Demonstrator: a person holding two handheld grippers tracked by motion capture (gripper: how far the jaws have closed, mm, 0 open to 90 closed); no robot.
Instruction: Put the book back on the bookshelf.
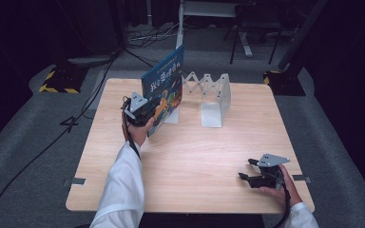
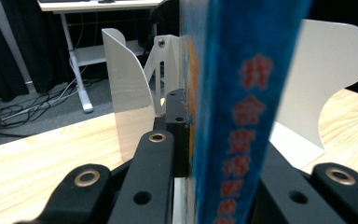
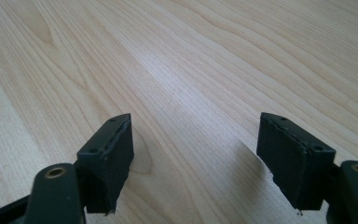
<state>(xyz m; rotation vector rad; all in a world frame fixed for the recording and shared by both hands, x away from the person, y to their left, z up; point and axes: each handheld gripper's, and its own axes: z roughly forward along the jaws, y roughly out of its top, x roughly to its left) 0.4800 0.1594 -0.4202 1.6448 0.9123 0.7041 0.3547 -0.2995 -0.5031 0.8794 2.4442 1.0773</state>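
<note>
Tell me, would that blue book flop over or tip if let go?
Probably stiff: the blue book stays flat while the left hand-held gripper clamps its edge. Likely tippy: it stands tall, thin and tilted beside the white book rack.

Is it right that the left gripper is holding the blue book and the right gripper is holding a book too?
Not quite. The left gripper does clamp the blue book, but the right gripper holds nothing. The right gripper view shows its jaws open with bare wooden table between them.
</note>
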